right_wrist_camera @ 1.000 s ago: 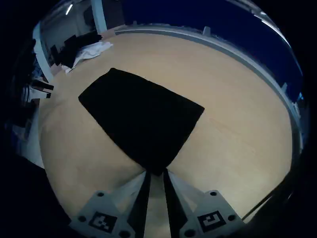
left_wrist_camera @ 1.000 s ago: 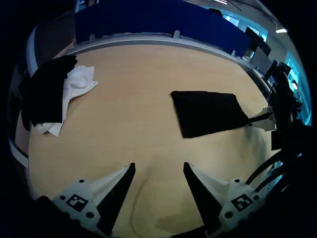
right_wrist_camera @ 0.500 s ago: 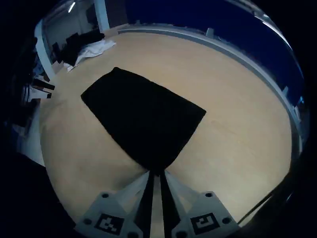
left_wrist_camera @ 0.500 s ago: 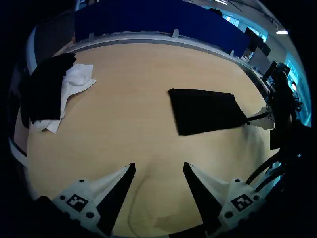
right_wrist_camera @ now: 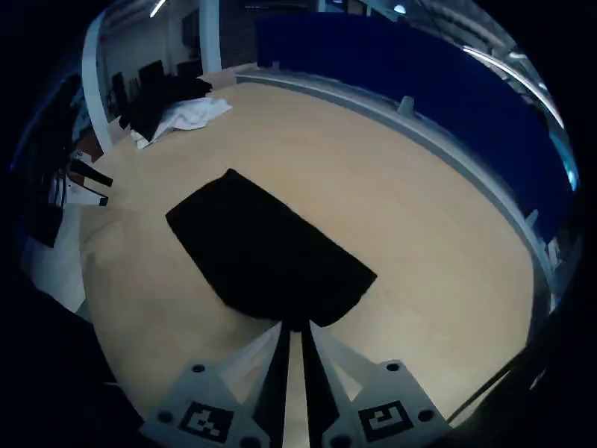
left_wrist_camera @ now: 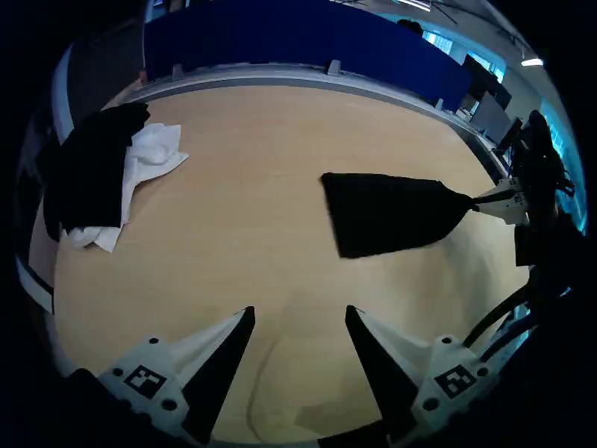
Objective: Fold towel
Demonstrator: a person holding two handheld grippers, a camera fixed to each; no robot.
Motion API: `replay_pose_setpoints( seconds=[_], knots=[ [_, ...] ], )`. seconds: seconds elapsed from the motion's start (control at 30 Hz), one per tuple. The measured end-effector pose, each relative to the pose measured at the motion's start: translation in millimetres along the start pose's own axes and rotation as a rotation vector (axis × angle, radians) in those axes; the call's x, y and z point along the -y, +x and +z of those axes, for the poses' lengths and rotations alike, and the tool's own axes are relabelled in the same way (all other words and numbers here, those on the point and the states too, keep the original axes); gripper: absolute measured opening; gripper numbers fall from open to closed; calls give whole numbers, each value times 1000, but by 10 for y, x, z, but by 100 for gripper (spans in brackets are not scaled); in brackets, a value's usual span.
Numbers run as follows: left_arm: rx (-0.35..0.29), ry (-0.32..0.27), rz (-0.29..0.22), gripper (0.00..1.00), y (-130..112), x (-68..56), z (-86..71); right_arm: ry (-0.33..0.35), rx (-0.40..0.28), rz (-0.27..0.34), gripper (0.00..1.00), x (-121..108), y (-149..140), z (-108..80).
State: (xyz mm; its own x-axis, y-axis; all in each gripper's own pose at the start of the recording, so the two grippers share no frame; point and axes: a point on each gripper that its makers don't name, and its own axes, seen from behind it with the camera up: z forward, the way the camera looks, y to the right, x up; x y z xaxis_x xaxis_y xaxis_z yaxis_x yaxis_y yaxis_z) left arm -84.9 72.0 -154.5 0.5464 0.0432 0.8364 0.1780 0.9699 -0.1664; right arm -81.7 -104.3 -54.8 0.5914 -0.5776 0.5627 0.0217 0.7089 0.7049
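Firmly right claw clamps a corner of the black towel; left claw gapes above wide wooden tabletop

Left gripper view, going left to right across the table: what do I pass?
A pile of black and white cloths → black towel → right gripper, pinching the towel's right-hand corner.

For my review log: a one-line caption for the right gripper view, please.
Right tongs pinch the near corner of a black towel spread on a wooden table.
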Motion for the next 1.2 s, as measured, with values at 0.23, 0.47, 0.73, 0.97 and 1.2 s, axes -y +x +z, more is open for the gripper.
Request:
replay_pose_setpoints(
  seconds=[0.23,0.47,0.73,0.97,1.2],
  knots=[
    [-16,-7,-22,90,18,-3,-85,13,-54,-80,11,113,539,-43],
    [-24,-16,-39,90,0,-8,-164,38,-104,-164,11,311,1000,-82],
    [-42,-22,-52,90,20,3,-217,61,-106,-195,11,470,1146,11],
    [-53,-16,-63,90,12,47,-291,103,-115,-208,11,732,1300,198],
    [-76,3,-107,90,13,118,-376,193,-117,-211,11,1238,1398,591]
  ],
)
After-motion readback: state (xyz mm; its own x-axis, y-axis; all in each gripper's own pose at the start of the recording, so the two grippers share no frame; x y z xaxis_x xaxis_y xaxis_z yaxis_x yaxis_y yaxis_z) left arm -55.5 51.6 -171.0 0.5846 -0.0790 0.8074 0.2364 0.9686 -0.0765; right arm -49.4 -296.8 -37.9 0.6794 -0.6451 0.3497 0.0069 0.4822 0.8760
